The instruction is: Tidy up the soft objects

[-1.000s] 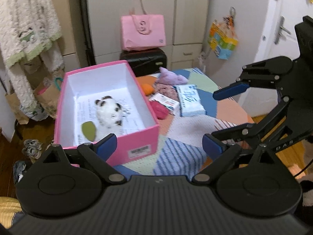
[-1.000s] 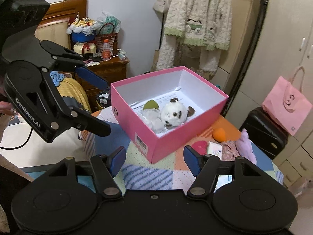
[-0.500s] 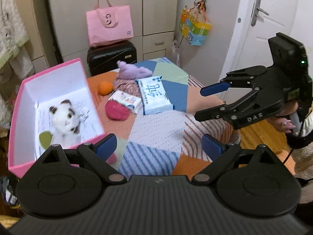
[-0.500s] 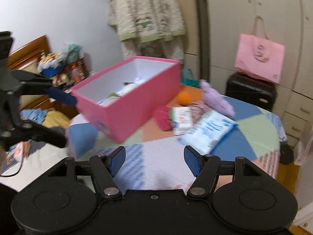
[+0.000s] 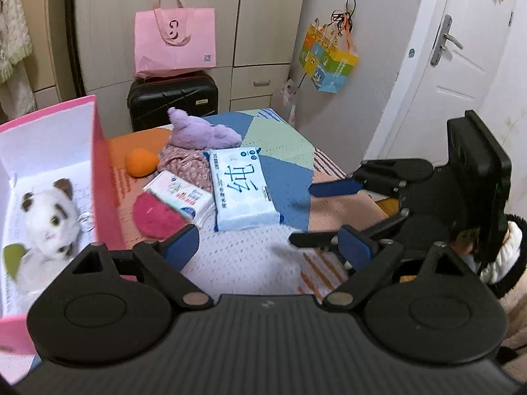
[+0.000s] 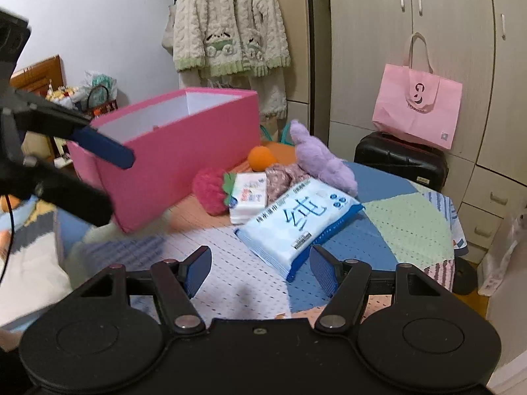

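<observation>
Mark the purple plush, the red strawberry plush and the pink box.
purple plush (image 6: 324, 164), right wrist view, on its body.
red strawberry plush (image 6: 210, 191), right wrist view, on the red fuzzy side.
pink box (image 6: 178, 161), right wrist view, on the outer long wall.

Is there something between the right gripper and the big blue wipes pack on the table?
Nothing visible. The right gripper is open, and only bare tablecloth lies between it and the wipes pack.

Soft, even indoor light fills both views, with no harsh glare. Fisheye distortion bends the wardrobe doors (image 6: 411, 46) and the white door (image 5: 461, 65) toward the edges. Motion blur smears the pink box (image 6: 171, 151) and the opposite tongs (image 6: 98, 146); shadows on the tabletop (image 5: 250, 256) are faint.
</observation>
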